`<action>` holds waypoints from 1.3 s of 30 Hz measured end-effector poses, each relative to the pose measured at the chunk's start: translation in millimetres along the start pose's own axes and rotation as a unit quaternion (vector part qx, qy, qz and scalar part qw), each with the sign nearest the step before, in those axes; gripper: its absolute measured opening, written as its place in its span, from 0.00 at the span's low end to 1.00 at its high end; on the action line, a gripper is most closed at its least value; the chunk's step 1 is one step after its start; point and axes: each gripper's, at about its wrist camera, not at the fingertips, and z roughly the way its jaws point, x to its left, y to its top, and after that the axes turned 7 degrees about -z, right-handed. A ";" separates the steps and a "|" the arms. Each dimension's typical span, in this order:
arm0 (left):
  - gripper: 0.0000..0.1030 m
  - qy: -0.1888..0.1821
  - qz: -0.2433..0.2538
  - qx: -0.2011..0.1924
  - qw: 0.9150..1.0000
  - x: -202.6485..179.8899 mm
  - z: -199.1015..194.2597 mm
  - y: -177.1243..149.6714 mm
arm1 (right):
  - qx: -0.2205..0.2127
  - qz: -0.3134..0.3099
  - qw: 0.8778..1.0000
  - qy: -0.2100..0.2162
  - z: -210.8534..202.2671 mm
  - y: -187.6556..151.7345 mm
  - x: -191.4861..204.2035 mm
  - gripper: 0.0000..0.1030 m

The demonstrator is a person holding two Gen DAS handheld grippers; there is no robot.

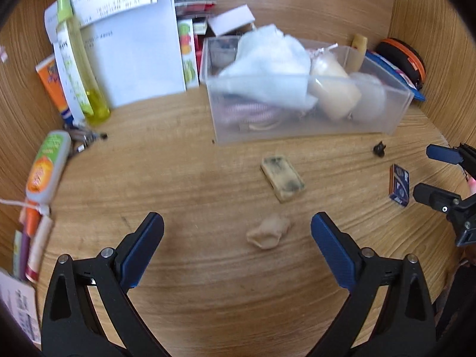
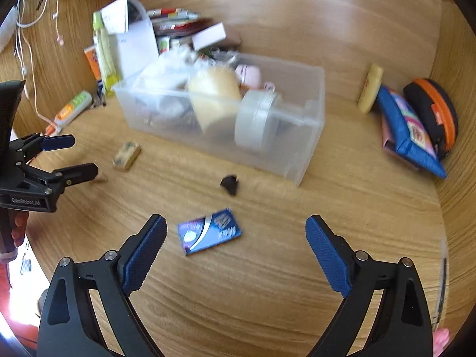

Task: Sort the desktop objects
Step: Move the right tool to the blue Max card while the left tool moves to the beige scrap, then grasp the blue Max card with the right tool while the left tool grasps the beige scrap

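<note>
A clear plastic bin holds a white cloth, a cream roll and a tape roll. In front of it on the wooden desk lie a dirty eraser, a beige crumpled lump, a small black clip and a blue card pack. My left gripper is open, with the lump between its fingertips' line. My right gripper is open just short of the blue pack.
Papers, a yellow-green bottle, an orange tube and a green-orange tube crowd the left back. A blue pouch, an orange-rimmed black case and a cream bottle lean at the right wall.
</note>
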 end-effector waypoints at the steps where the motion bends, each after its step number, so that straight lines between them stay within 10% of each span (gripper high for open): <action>1: 0.97 -0.005 -0.004 0.005 1.000 0.1 1.2 -2.3 | 0.002 0.000 1.000 0.002 1.2 -1.0 0.8 0.91; 16: 0.76 0.034 -0.036 -0.021 0.999 -17.6 -1.0 -14.3 | 0.014 -0.070 0.997 0.001 9.6 -3.8 17.6 0.89; 28: 0.37 0.039 -0.039 -0.031 0.998 -17.5 -0.3 -10.1 | 0.017 -0.092 0.995 0.040 18.1 -6.4 22.8 0.46; 39: 0.17 0.032 -0.058 -0.033 0.997 -13.6 -9.9 -17.6 | 0.005 -0.096 0.994 0.058 13.0 -9.9 25.0 0.45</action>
